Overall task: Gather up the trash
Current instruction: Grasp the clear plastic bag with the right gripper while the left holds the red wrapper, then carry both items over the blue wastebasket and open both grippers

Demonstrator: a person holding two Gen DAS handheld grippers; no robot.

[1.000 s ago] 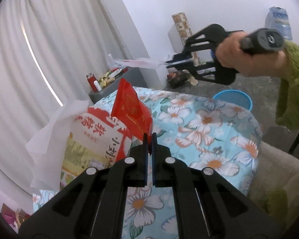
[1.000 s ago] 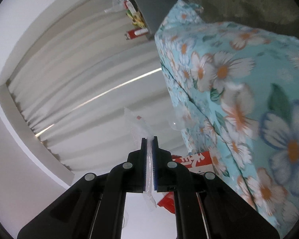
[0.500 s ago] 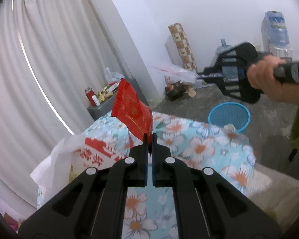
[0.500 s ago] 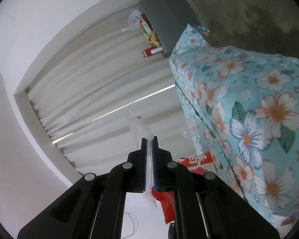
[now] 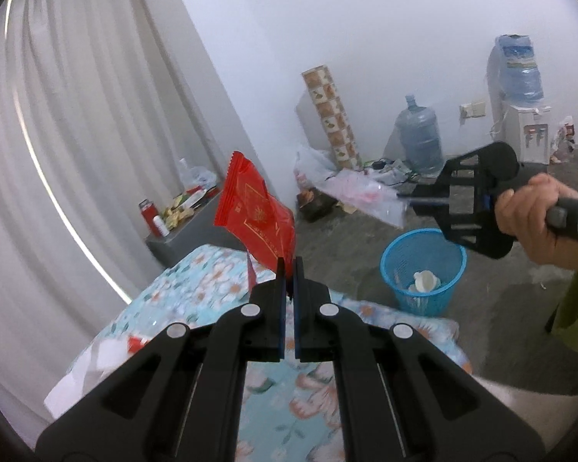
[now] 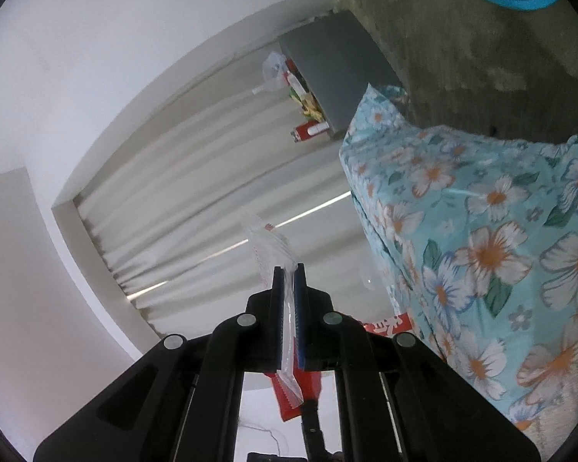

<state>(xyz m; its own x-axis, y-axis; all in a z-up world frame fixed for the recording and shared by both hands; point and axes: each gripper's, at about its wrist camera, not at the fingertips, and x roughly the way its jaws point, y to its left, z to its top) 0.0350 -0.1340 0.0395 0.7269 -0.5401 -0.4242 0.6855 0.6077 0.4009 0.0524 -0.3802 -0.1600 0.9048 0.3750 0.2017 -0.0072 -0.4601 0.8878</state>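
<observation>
Left wrist view shows our floral-covered table (image 5: 212,288) dropping behind since a second ago — the blue basket (image 5: 424,269) has come into view below. Our right gripper (image 5: 404,196) pinches a clear wrapper (image 5: 366,196) above it; our left gripper (image 5: 288,265) pinches the red packet (image 5: 256,215) — 2 drops remain.

Two wrappers held over the bed's far end

Left gripper (image 5: 288,265) holds a snack packet (image 5: 255,218) standing toward 11 o'clock; at 2 o'clock, right gripper (image 5: 404,198) holds a plastic wrapper (image 5: 366,195) above the basket (image 5: 423,271), which stands on the floor beyond the bed (image 5: 212,288).
</observation>
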